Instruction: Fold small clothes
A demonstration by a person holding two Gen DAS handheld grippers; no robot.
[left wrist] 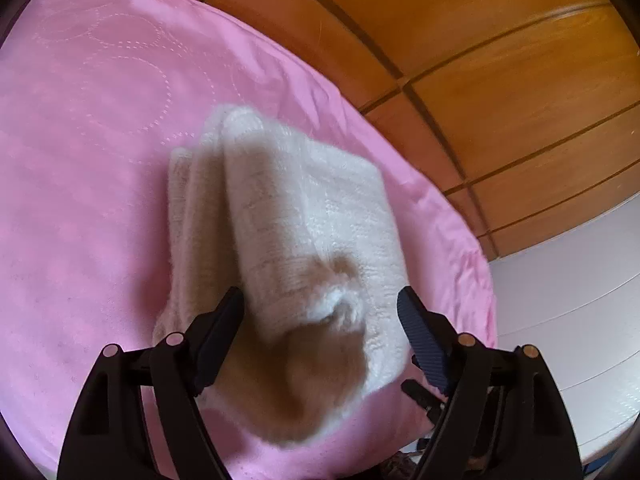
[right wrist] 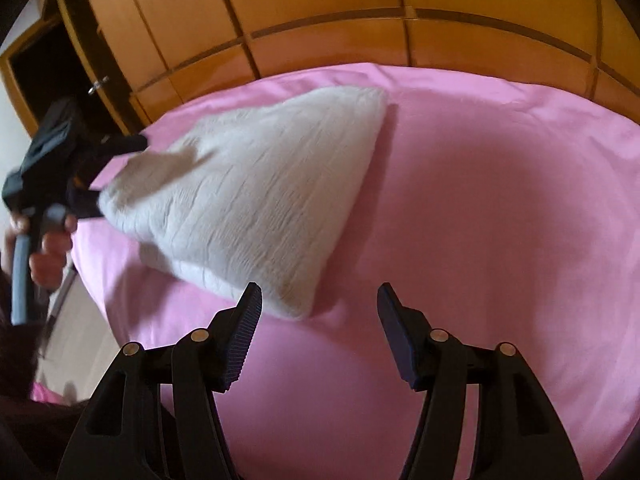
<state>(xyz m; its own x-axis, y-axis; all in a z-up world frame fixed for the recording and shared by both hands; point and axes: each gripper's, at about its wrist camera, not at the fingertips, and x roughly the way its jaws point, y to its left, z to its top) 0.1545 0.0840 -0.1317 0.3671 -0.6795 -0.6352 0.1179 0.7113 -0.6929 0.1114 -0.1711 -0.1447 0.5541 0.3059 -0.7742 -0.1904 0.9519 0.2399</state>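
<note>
Pink bed sheet (right wrist: pixel 480 200) fills everything, and on it the white knit garment (right wrist: pixel 256 200) lies folded into a thick bundle. Both my claws gape empty: left claw (left wrist: pixel 320 312) over its near edge, right claw (right wrist: pixel 318 304) beside its corner. Only tidying looks left.

Left gripper (left wrist: pixel 320 300) and right gripper (right wrist: pixel 319 294) apparently gape

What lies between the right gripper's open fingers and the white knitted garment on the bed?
Only bare pink bedsheet. In the right wrist view, the right gripper stands open just short of the white knitted garment, with nothing between its fingers.
</note>
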